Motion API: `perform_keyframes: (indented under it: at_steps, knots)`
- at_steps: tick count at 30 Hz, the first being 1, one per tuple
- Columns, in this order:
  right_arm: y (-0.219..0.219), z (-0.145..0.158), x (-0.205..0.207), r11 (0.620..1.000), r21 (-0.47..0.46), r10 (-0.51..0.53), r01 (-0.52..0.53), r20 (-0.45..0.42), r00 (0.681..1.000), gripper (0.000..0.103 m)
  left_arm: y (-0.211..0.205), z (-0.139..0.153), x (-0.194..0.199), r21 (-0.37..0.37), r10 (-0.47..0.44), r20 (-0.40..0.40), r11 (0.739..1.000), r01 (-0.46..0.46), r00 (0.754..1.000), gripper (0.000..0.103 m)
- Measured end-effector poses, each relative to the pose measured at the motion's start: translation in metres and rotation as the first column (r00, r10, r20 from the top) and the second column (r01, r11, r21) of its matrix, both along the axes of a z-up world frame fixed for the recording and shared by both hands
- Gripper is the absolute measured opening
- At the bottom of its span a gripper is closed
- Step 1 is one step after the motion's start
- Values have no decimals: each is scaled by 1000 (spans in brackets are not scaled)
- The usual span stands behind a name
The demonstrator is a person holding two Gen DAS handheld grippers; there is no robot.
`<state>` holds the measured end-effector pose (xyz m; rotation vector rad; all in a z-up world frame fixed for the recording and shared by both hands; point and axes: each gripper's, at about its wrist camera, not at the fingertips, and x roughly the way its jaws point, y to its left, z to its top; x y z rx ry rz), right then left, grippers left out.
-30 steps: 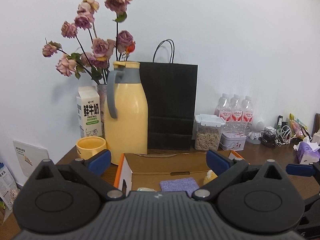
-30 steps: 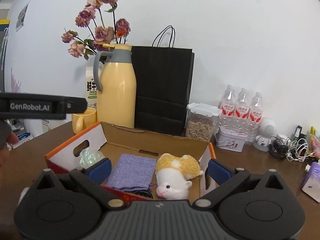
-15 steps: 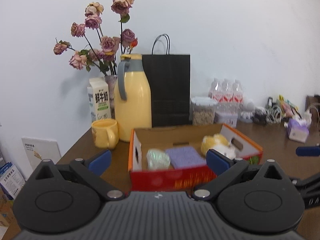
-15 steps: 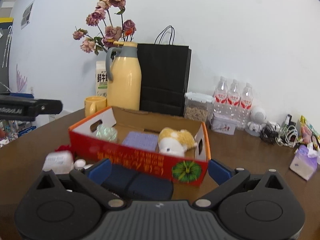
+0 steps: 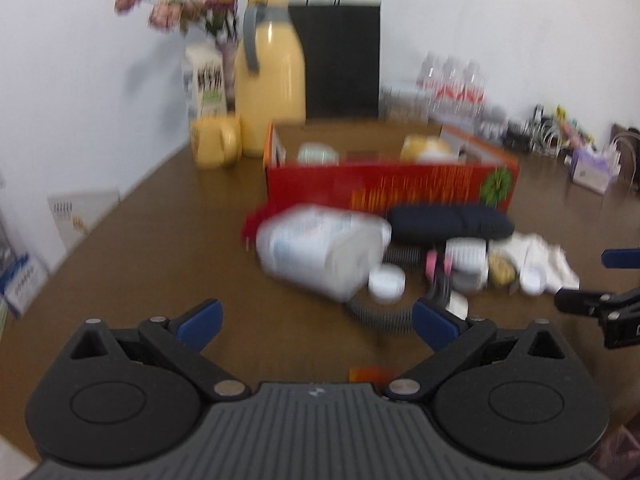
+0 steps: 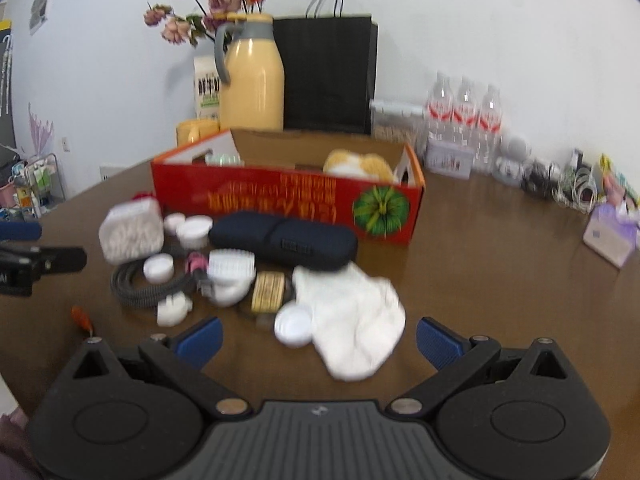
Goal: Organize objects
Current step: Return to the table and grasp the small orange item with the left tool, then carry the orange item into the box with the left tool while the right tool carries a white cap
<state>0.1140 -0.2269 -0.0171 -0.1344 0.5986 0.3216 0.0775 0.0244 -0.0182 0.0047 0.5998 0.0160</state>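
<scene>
Where clutter lies, soft white cloth (image 6: pixel 352 312) crumples beside oblong navy case (image 6: pixel 284 240)

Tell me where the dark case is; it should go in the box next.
The dark case lies on the table directly before the red box, centre of the right wrist view, behind the white cloth.

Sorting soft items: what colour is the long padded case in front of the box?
Dark navy case, clearest in the right wrist view.

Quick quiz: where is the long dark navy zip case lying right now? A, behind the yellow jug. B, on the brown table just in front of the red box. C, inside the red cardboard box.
B: the long dark navy zip case lies on the brown table against the front wall of the red cardboard box.
</scene>
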Motion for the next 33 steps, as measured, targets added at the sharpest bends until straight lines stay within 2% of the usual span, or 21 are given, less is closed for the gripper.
perform_keyframes:
  at_steps: [5,7,10,12,13,15,16,17,18,23,28,31,33]
  knots:
    - [-1,-13,-7,1000,5,-1,2,-40,999,103,1,-18,-8,-40,22,-64,999,-25,998,103]
    - [0,-14,-8,1000,2,0,0,-37,999,103,-4,-21,-11,-28,10,-70,1000,-12,997,103]
    - [2,-14,-9,1000,5,9,-9,-30,999,103,-11,-23,-12,-21,-5,-79,1000,3,997,97]
    - [3,-15,-9,1000,4,14,-14,-32,999,103,-13,-25,-10,-21,-5,-81,1000,4,997,84]
    - [3,-15,-9,1000,2,16,-16,-32,999,103,-14,-25,-10,-16,-4,-77,1000,2,997,83]
    - [4,-17,-8,1000,2,17,-17,-35,999,103,-16,-24,-10,-17,-13,-68,1000,12,998,71]
    - [4,-17,-8,1000,2,17,-17,-37,999,103,-18,-24,-10,-15,-19,-63,1000,18,998,68]
    - [5,-18,-7,1000,3,17,-17,-37,999,103,-19,-24,-10,-12,-24,-58,1000,24,998,57]
    - [5,-18,-7,1000,3,16,-16,-36,999,103,-21,-24,-10,-3,-29,-51,1000,29,998,38]
    - [6,-20,-5,1000,0,17,-17,-29,999,101,-23,-24,-10,-10,-42,-42,999,42,998,39]
    - [8,-19,-2,999,-17,33,-33,-1,999,93,-23,-23,-10,-22,-45,-37,999,45,998,38]
    - [12,-19,3,998,-36,54,-53,16,998,74,-21,-23,-11,-26,-42,-29,999,42,999,38]
    - [14,-20,7,997,-44,71,-70,21,997,71,-20,-21,-12,-28,-40,-21,999,39,999,38]
